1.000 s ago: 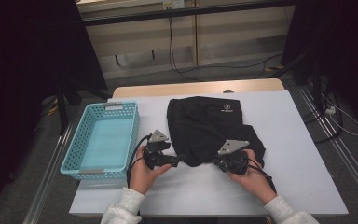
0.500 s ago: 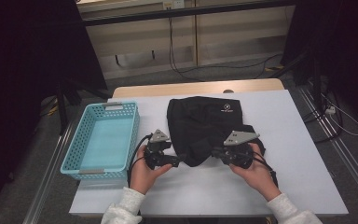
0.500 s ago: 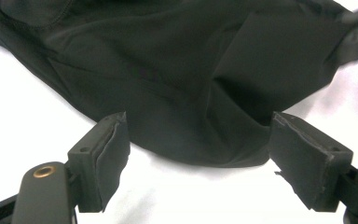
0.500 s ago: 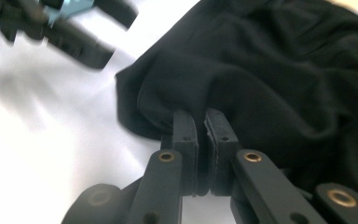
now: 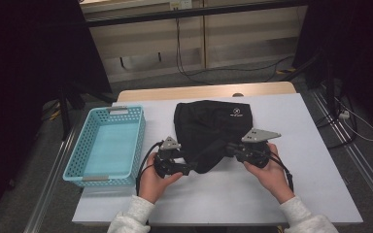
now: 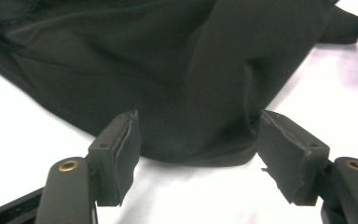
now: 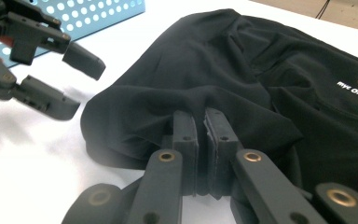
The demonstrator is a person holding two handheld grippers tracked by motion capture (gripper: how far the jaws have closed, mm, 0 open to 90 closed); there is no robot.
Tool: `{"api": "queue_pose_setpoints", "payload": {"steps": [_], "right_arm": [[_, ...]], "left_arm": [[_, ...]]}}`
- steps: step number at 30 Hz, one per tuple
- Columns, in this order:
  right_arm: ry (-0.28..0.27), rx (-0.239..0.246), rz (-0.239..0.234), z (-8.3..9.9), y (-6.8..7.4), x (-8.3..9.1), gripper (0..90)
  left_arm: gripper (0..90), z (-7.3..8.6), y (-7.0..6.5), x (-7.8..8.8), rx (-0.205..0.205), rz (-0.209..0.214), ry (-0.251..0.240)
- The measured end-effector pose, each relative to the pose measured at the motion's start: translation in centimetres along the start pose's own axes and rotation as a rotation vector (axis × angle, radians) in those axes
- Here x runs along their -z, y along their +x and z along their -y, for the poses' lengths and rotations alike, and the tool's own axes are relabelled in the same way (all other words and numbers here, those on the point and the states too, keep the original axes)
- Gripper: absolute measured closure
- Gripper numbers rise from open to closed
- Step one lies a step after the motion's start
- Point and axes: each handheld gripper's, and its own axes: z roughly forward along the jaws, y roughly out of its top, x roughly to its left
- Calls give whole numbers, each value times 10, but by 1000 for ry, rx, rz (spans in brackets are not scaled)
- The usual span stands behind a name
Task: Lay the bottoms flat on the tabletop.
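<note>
The bench [image 5: 315, 145], white-topped, carries a black garment [image 5: 213, 126] spread across its middle and an empty blue basket [image 5: 108, 145] at its left edge. Since a second ago the garment's near right fold has come up off the surface with the right hand-held gripper [image 5: 230, 147], which has risen a little while clenched on that fold; in the right gripper view the fabric [image 7: 200, 100] is pinched tightly between the two pads. The left hand-held gripper [image 5: 190, 170] has hardly moved, but its jaws have just been closing; they are not yet pressing, and the left gripper view shows the garment's near hem [image 6: 196, 154] lying between the parted pads [image 6: 126, 149], flat on the bench. By my reading this means one corner is secured and the other grasp is under way, likely the start of folding the garment or lifting it toward the basket. The basket lies well apart from both grippers, to their left
</note>
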Motion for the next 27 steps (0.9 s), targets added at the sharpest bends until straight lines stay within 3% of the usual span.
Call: {"api": "queue_pose_setpoints", "payload": {"steps": [8,14,17,21,24,27], "right_arm": [[6,-5,8,2,-4,-3,840],[12,8,19,3,-4,-2,839],[18,13,19,3,-3,-2,840],[25,18,15,5,-1,-1,840],[29,13,7,5,0,1,840],[45,28,-10,4,4,3,840]], "left_arm": [[462,3,-4,-12,-6,33,35],[556,4,-8,-20,-35,40,70],[654,5,-9,-23,-47,45,83],[830,4,-8,-22,-38,56,106],[868,0,-5,-15,-32,83,117],[874,-7,4,1,-7,98,82]]}}
